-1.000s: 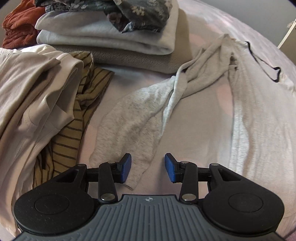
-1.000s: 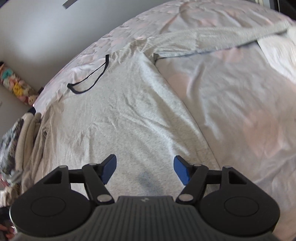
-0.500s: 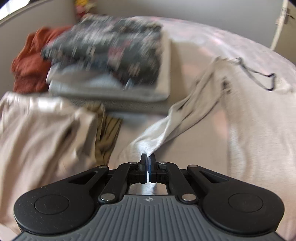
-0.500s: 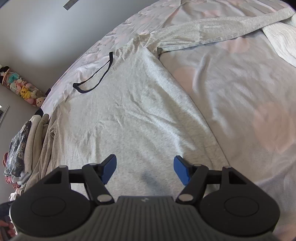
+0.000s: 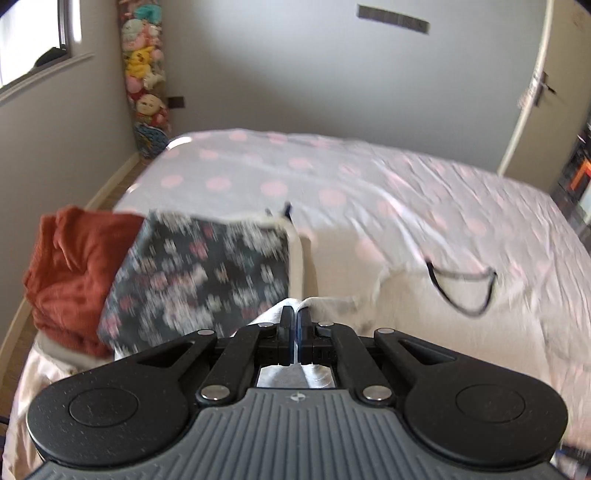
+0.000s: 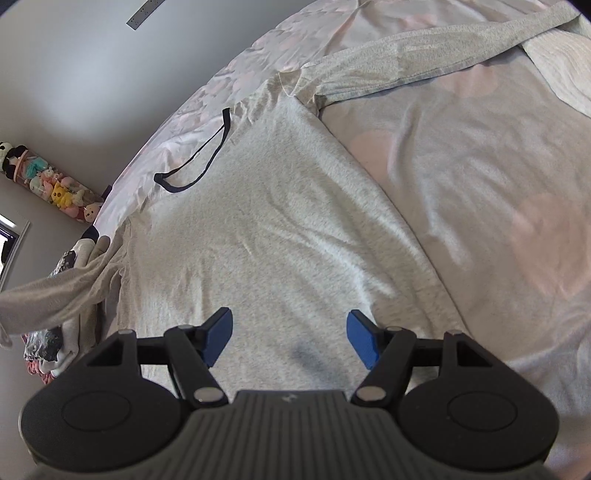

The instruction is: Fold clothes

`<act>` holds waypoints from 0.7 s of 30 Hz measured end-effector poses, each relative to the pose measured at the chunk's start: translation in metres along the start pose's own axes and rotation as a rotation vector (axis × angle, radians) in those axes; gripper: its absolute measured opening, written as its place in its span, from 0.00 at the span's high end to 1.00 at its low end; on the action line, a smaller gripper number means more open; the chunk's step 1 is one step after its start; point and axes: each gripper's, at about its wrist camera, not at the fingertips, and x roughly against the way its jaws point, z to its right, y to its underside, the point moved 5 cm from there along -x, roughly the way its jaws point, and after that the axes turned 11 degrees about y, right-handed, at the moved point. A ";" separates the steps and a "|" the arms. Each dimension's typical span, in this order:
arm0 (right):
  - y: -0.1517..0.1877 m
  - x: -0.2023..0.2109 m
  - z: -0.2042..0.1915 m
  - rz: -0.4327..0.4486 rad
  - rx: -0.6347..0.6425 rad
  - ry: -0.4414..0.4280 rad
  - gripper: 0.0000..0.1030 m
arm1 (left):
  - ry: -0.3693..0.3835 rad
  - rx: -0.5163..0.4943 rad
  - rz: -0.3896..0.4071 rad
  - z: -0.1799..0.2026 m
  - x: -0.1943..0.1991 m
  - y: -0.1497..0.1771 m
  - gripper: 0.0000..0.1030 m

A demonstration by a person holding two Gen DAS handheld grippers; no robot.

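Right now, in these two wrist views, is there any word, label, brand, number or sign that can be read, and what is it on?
No readable text in either view.
left gripper: a small round emblem on its grey body, no letters.
right gripper: a small mark on its grey body, too small to read.
dark strip on the wall: blurred, nothing legible.
grey long-sleeved top: no print or tag visible.

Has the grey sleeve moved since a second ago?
Yes. The left hand-held gripper is shut on the grey sleeve and has lifted it off the bed, toward the folded stack; it now hangs taut in the air.
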 end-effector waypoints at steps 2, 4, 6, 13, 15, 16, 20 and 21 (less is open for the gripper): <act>0.000 0.000 0.001 -0.002 -0.006 -0.005 0.31 | -0.051 0.003 0.006 -0.007 -0.004 -0.020 1.00; 0.000 -0.001 0.003 -0.006 -0.013 -0.008 0.31 | -0.099 0.032 0.010 -0.020 -0.010 -0.036 1.00; 0.000 -0.003 0.004 -0.010 -0.020 -0.009 0.31 | -0.144 0.057 0.009 -0.037 -0.019 -0.046 1.00; -0.001 -0.007 0.002 -0.002 -0.020 -0.015 0.31 | -0.305 0.070 -0.069 -0.108 -0.077 -0.040 1.00; -0.002 -0.009 0.001 0.001 -0.021 -0.015 0.31 | -0.312 0.073 -0.067 -0.123 -0.091 -0.033 1.00; -0.002 -0.011 0.000 0.003 -0.018 -0.011 0.31 | -0.318 0.074 -0.066 -0.131 -0.098 -0.029 1.00; -0.003 -0.015 -0.006 0.012 0.002 0.009 0.31 | -0.372 0.066 -0.083 -0.154 -0.114 -0.013 0.87; -0.004 -0.015 -0.006 0.015 0.007 0.015 0.31 | -0.381 0.055 -0.081 -0.157 -0.114 -0.013 0.84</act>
